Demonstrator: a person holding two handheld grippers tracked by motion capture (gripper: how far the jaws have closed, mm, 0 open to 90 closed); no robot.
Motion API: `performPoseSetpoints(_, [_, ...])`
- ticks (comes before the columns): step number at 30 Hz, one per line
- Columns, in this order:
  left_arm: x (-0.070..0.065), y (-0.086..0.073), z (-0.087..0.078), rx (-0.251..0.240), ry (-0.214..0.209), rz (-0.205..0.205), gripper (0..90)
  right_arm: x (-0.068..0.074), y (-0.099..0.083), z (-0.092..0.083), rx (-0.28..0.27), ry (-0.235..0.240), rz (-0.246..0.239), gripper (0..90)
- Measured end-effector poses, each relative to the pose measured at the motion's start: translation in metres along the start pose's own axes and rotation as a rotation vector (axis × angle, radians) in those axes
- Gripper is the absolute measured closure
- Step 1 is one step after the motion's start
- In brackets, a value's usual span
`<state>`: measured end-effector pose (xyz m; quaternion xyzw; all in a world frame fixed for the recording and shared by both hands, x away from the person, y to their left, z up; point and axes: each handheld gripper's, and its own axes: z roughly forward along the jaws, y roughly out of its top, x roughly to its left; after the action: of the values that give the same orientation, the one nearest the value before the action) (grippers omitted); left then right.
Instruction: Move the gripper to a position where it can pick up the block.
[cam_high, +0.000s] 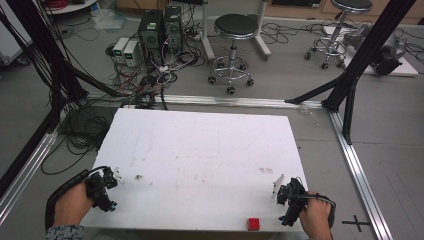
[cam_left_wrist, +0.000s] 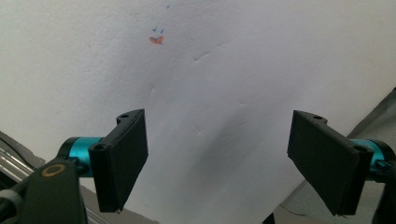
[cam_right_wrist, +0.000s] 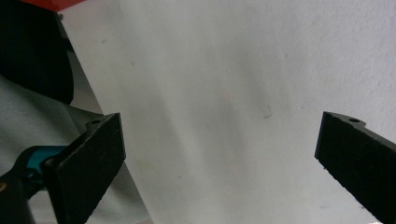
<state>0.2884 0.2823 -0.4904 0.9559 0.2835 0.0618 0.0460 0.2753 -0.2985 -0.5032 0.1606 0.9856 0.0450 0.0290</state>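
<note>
High view: a white foam board (cam_high: 200, 165) serves as the work surface and as the landmark for every position given here. The left gripper (cam_high: 107, 182) is held over the board's near left corner; the right gripper (cam_high: 283, 192) is held over its near right corner. A small red block (cam_high: 254, 223) is seen at the board's near edge, just beside the right gripper, on that gripper's left and slightly nearer the person. It is well apart from the left gripper, so the right hand (cam_high: 316, 217) is judged the nearer one for a pick. The block appears roughly square, so no long axis or pointing direction can be told; its sides are seen roughly in line with the board's near edge. The rest of the board is bare apart from faint marks.

Left gripper view: the two black jaws of the left gripper (cam_left_wrist: 217, 161) are spread wide with nothing between them, over bare board. A small orange mark (cam_left_wrist: 156, 40) is seen on the board ahead.

Right gripper view: the jaws of the right gripper (cam_right_wrist: 219, 163) are likewise spread wide and empty. The red block (cam_right_wrist: 49, 3) is caught at the upper left edge, outside the jaw gap; a turn toward it is judged necessary before any closing
</note>
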Motion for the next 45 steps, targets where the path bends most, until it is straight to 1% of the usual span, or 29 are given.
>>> performPoseSetpoints(4, [0.000, 0.000, -0.001, -0.004, 0.002, 0.005, 20.4, 0.003, 0.004, -0.002, -0.004, 0.008, -0.032, 0.8])
performPoseSetpoints(5, [0.000, 0.000, -0.001, -0.004, 0.002, 0.005, 20.4, 0.003, 0.004, -0.002, -0.004, 0.008, -0.032, 0.8])
performPoseSetpoints(6, [0.000, 0.001, -0.001, -0.004, 0.005, 0.004, 20.5, 0.005, 0.007, -0.002, -0.005, 0.011, -0.055, 0.8])
performPoseSetpoints(8, [0.000, 0.000, 0.000, -0.004, 0.002, -0.001, 20.5, 0.006, 0.009, -0.003, -0.006, 0.016, -0.074, 0.8])
performPoseSetpoints(13, [0.000, 0.001, 0.000, -0.002, 0.009, 0.002, 20.6, 0.009, 0.012, -0.004, 0.002, 0.024, -0.091, 0.8])
performPoseSetpoints(15, [0.000, 0.001, 0.000, -0.001, 0.002, 0.005, 20.5, 0.011, 0.014, -0.006, 0.006, 0.023, -0.093, 0.8])
performPoseSetpoints(16, [-0.001, 0.002, 0.001, -0.003, 0.003, 0.005, 20.6, 0.011, 0.015, -0.006, 0.005, 0.025, -0.103, 0.8])
performPoseSetpoints(22, [-0.001, 0.002, 0.000, -0.006, 0.006, 0.009, 20.6, 0.018, 0.026, -0.009, 0.012, 0.017, -0.126, 0.8])
performPoseSetpoints(25, [-0.001, 0.002, 0.000, -0.007, 0.006, 0.009, 20.6, 0.022, 0.031, -0.008, 0.020, 0.020, -0.132, 0.8])
performPoseSetpoints(29, [-0.001, 0.003, -0.001, -0.011, 0.005, 0.007, 20.6, 0.029, 0.038, -0.003, 0.033, 0.027, -0.161, 0.8])
performPoseSetpoints(30, [-0.001, 0.003, -0.001, -0.011, 0.005, 0.007, 20.7, 0.029, 0.038, -0.003, 0.033, 0.027, -0.161, 0.8])
performPoseSetpoints(31, [-0.001, 0.003, -0.001, -0.011, 0.006, 0.009, 20.6, 0.033, 0.040, -0.002, 0.033, 0.025, -0.164, 0.8])
performPoseSetpoints(36, [-0.002, 0.004, -0.002, -0.016, 0.009, 0.014, 20.6, 0.042, 0.044, 0.002, 0.046, 0.038, -0.185, 0.8])
performPoseSetpoints(45, [-0.003, 0.005, -0.003, -0.019, 0.009, 0.019, 20.7, 0.053, 0.052, 0.006, 0.069, 0.045, -0.224, 0.8])
